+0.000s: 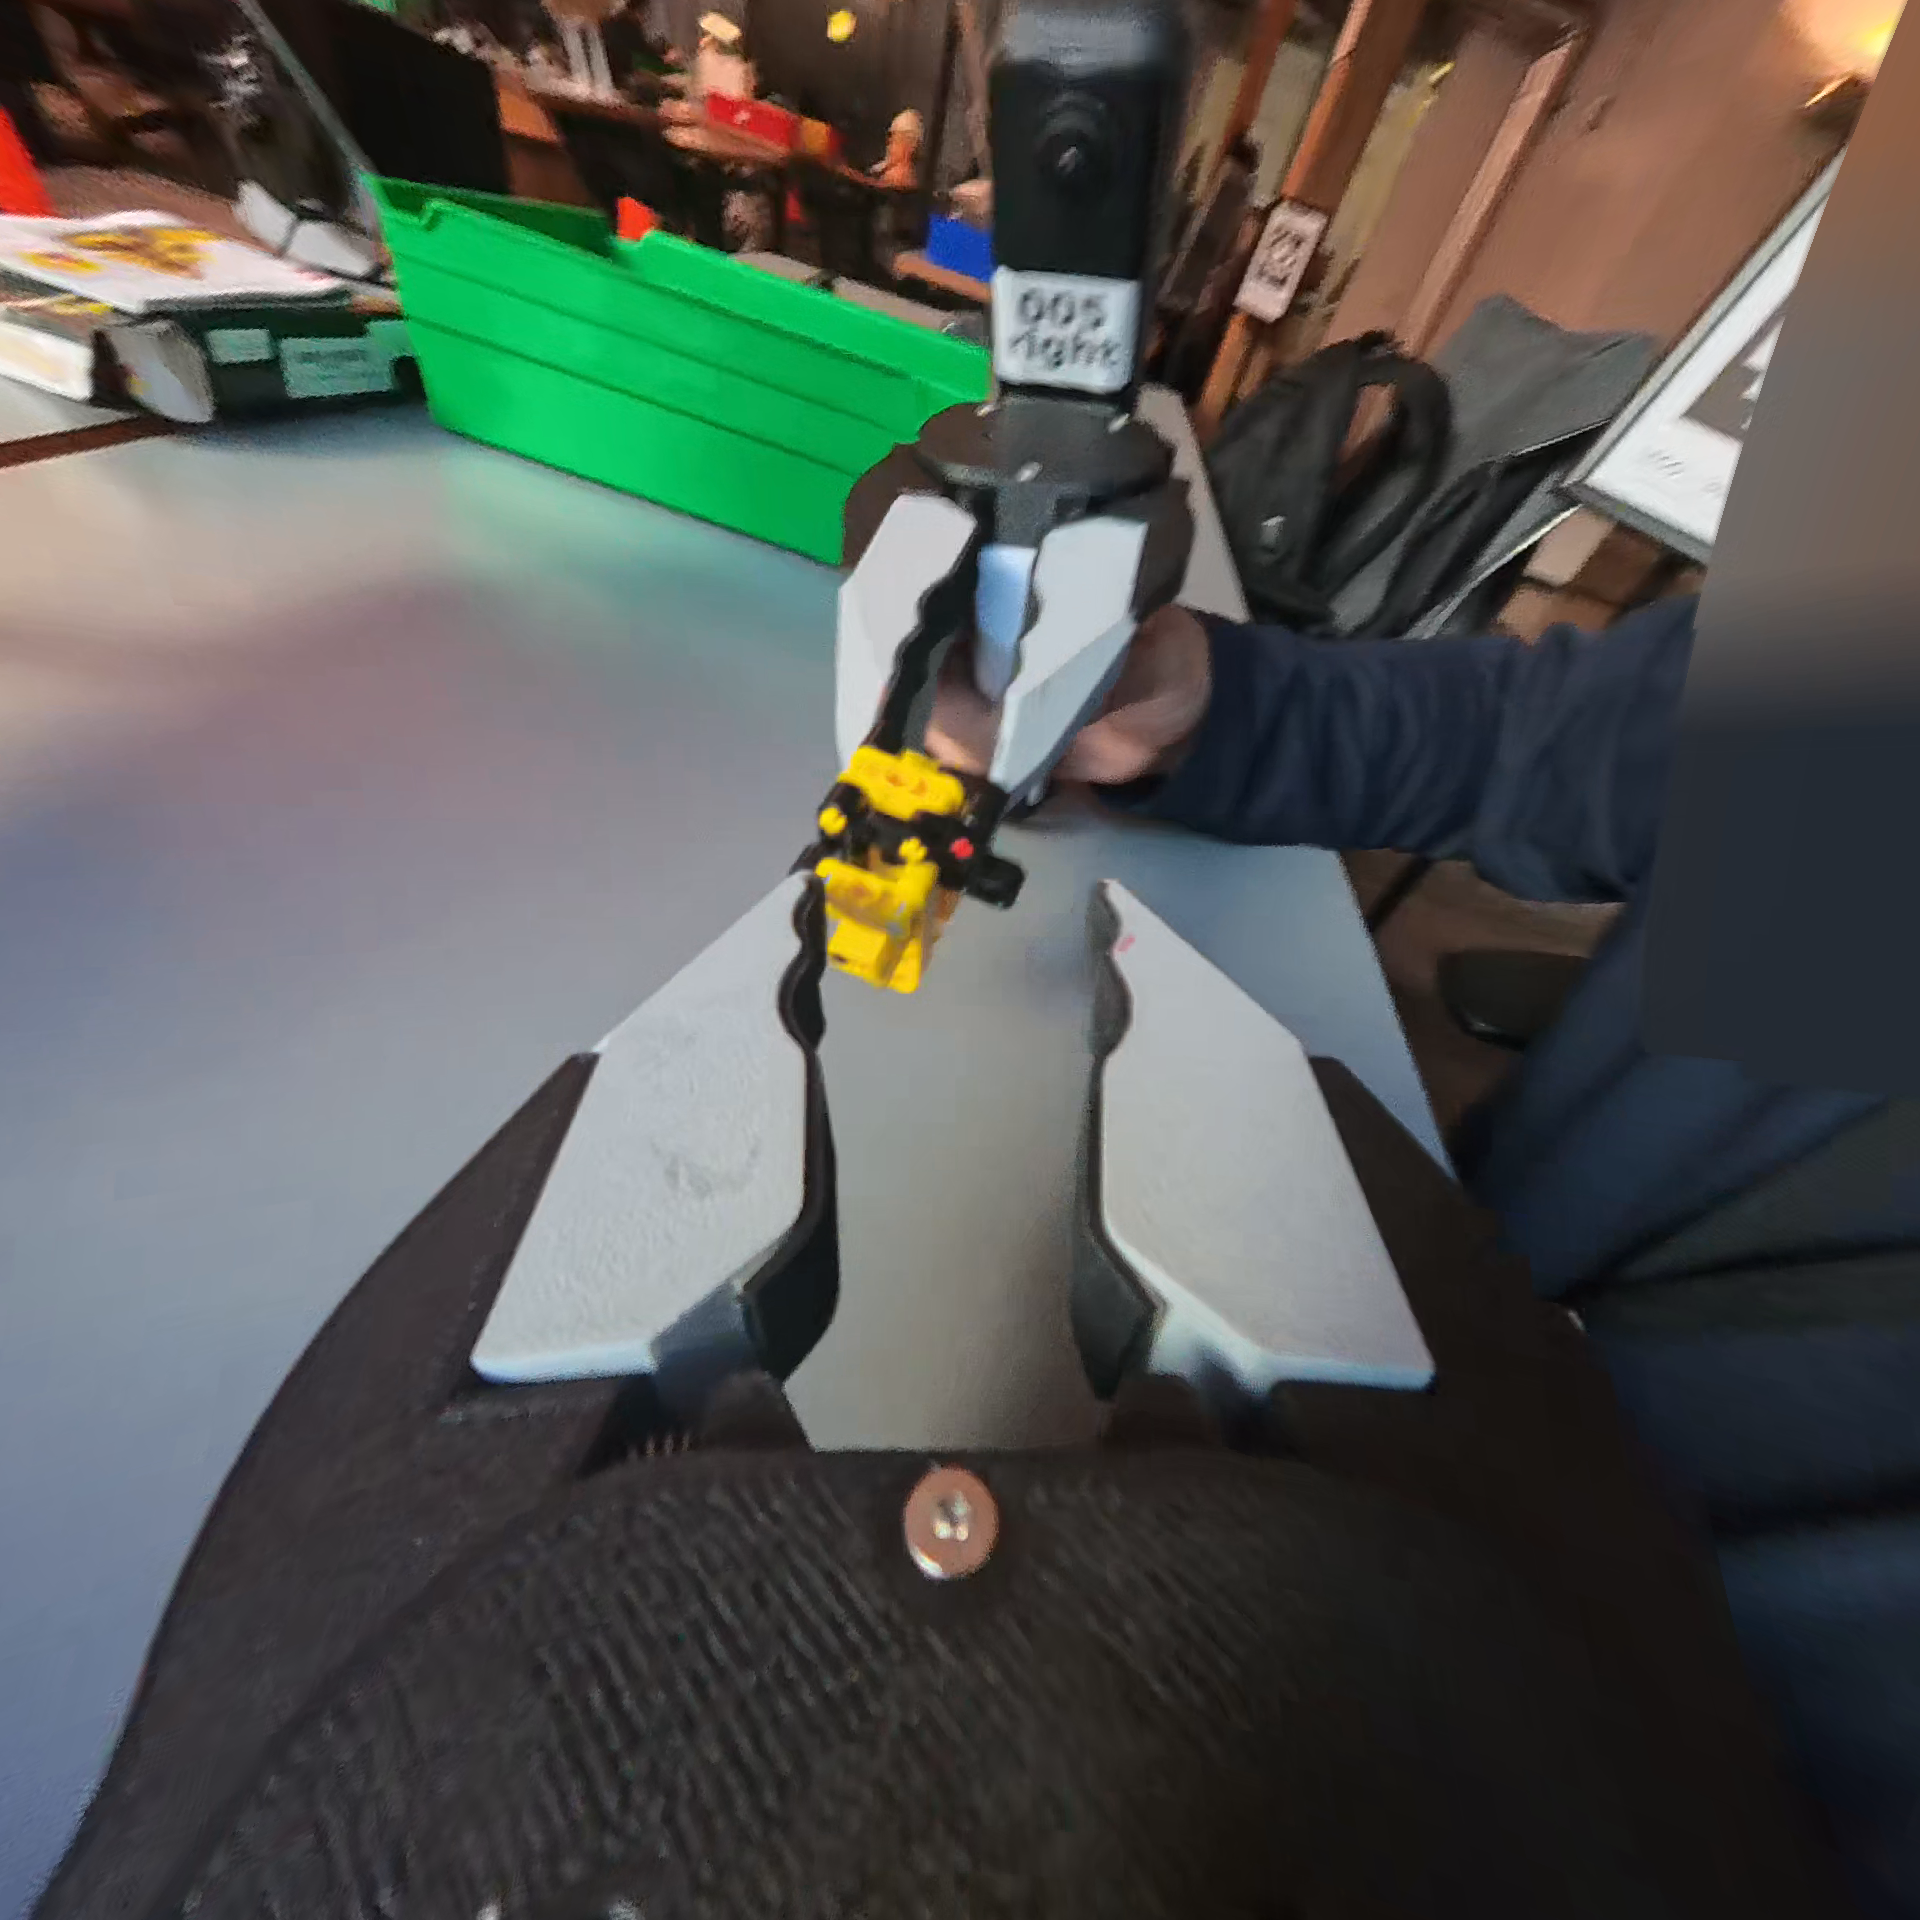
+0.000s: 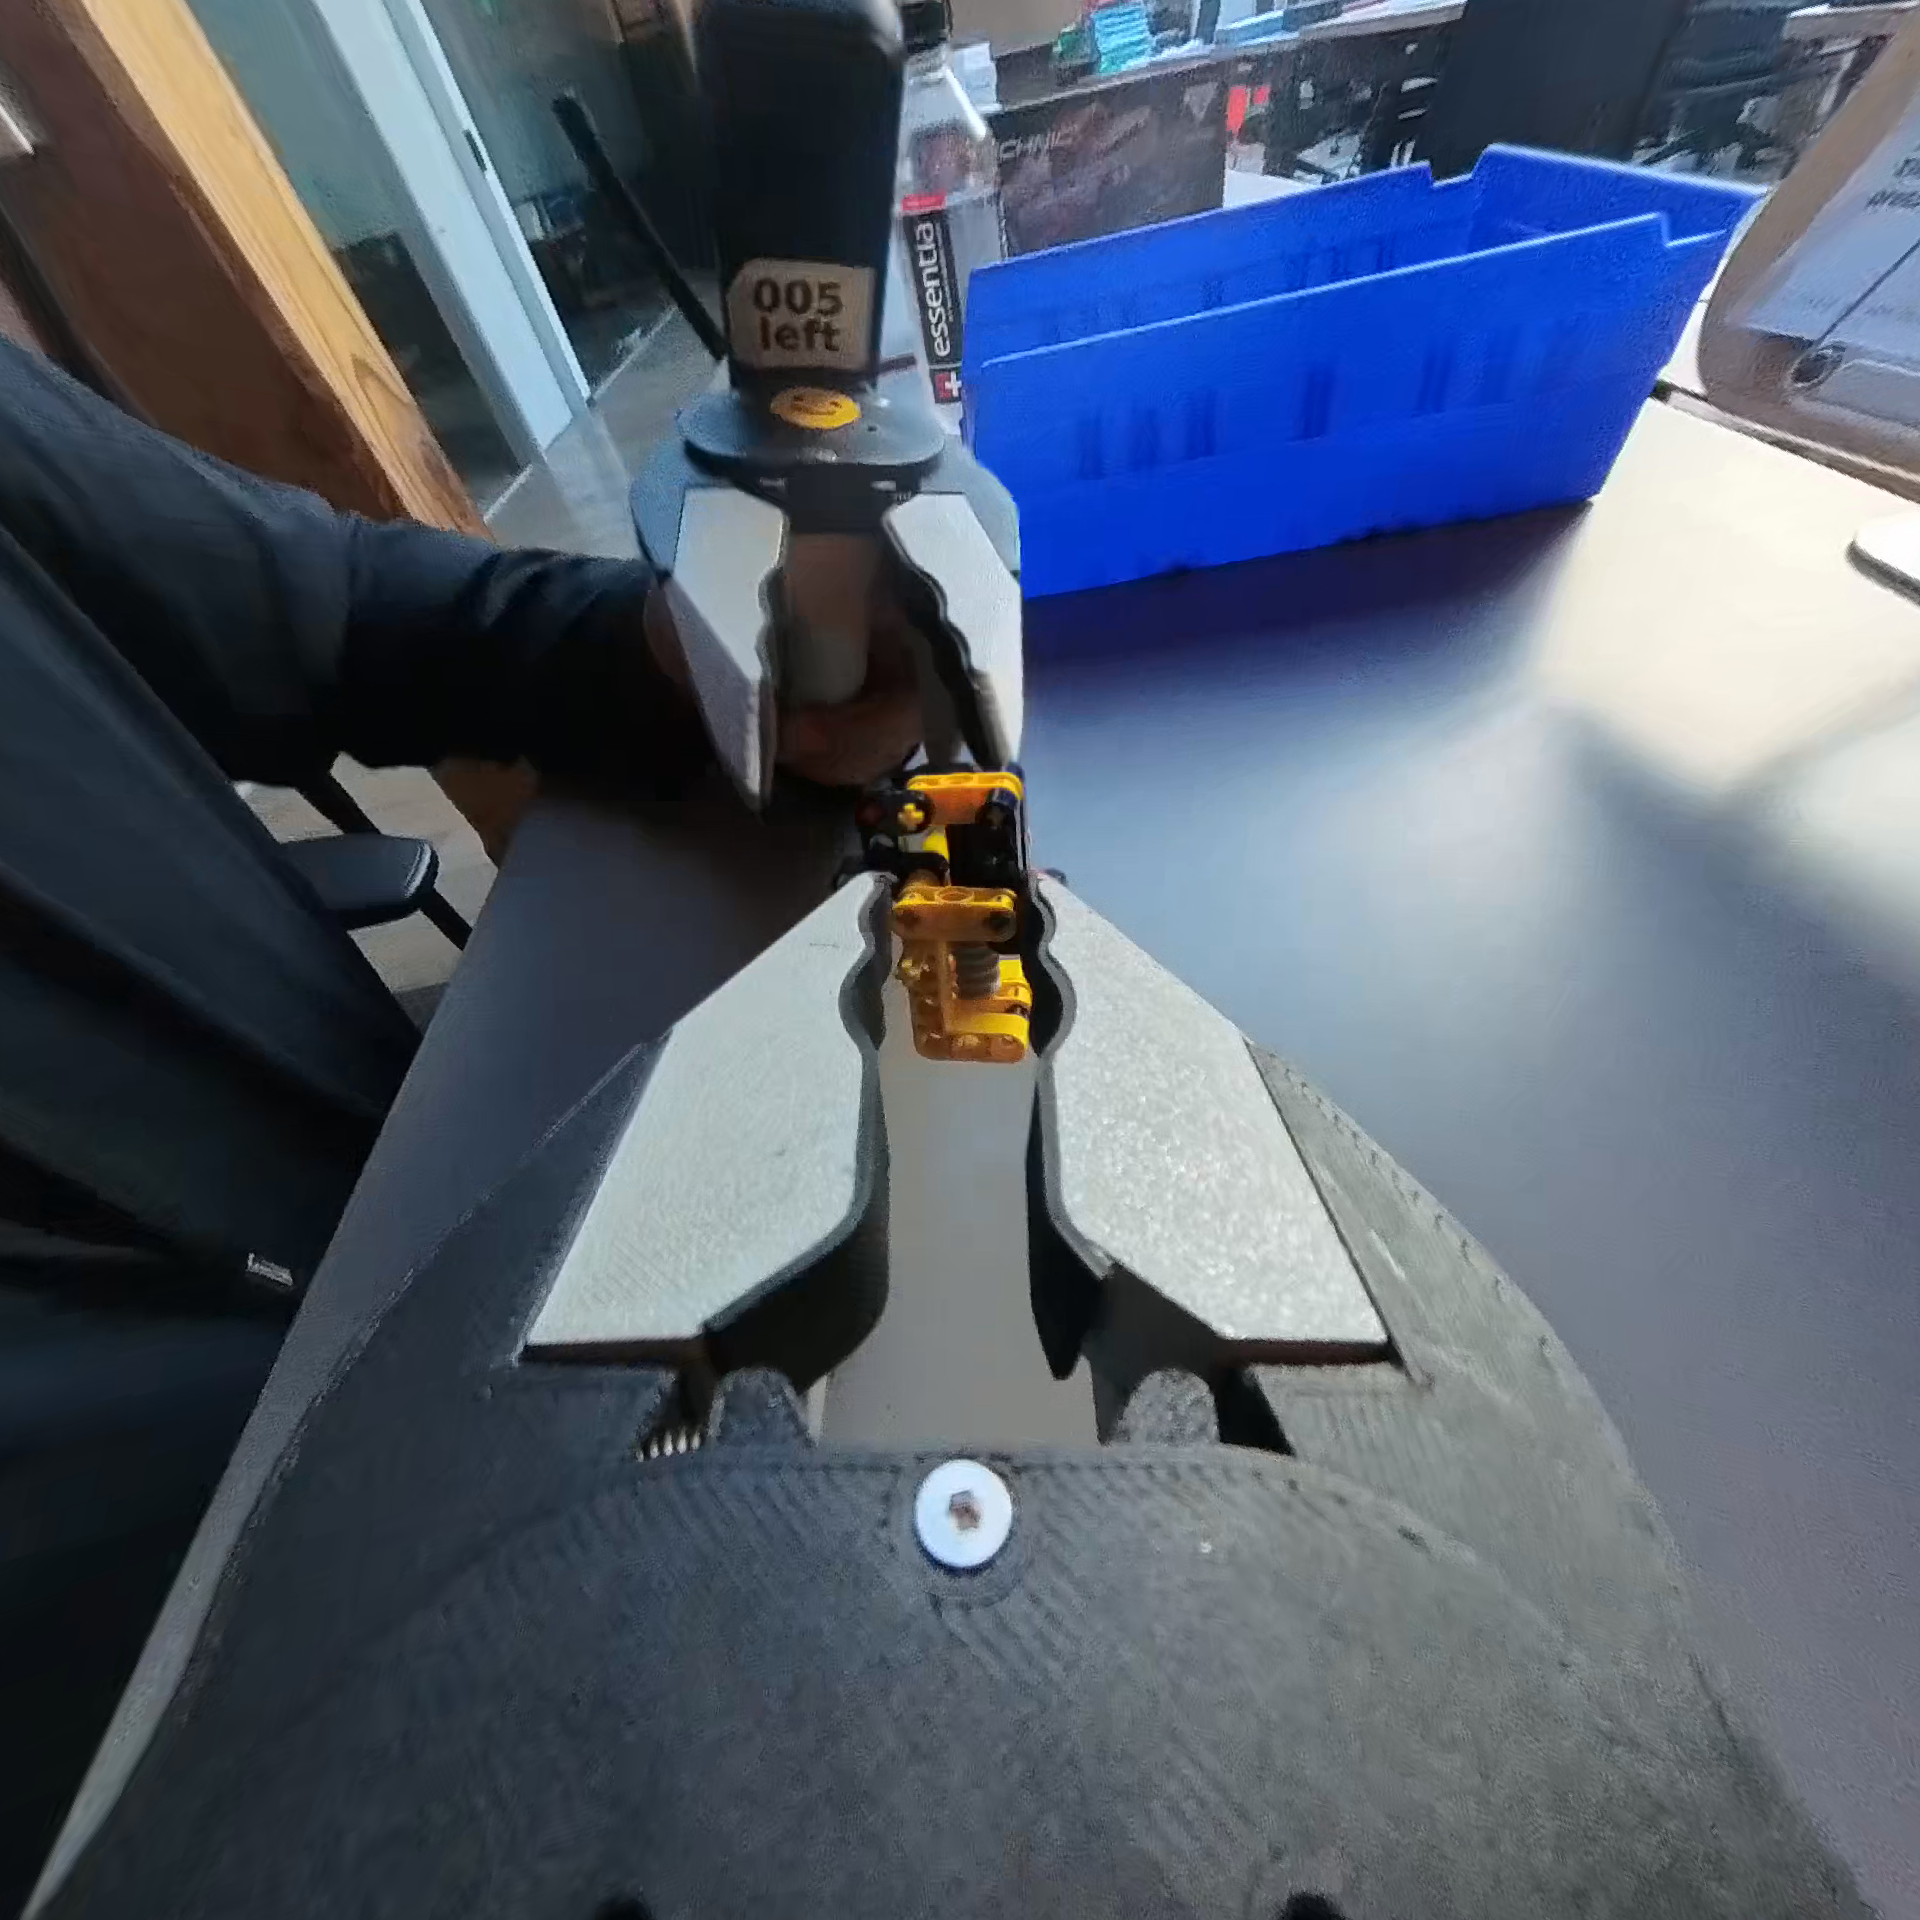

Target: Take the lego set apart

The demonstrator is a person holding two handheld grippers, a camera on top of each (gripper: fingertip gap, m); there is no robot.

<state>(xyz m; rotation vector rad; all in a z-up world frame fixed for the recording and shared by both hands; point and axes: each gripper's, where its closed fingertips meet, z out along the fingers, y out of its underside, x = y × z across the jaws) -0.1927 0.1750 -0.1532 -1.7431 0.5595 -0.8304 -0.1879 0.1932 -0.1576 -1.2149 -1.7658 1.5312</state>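
A small yellow and black lego set (image 2: 961,966) is clamped between the fingertips of my right gripper (image 2: 958,894), just above the grey table (image 2: 1455,935). In the left wrist view the set (image 1: 888,883) hangs from the right gripper (image 1: 940,774), which comes in from the far side. My left gripper (image 1: 956,894) is open wide. The set sits in the gap close to its left fingertip (image 1: 800,914), and I cannot tell whether they touch. In the right wrist view the left gripper (image 2: 878,779) faces me, open, with one finger at the set's top end.
A green bin (image 1: 665,374) stands at the back of the table, with a box and booklet (image 1: 156,301) beside it. A blue bin (image 2: 1330,395) and a water bottle (image 2: 935,260) stand on the other side. A black backpack (image 1: 1340,468) lies beyond the table edge. Less than 4 cm separates the two grippers' tips.
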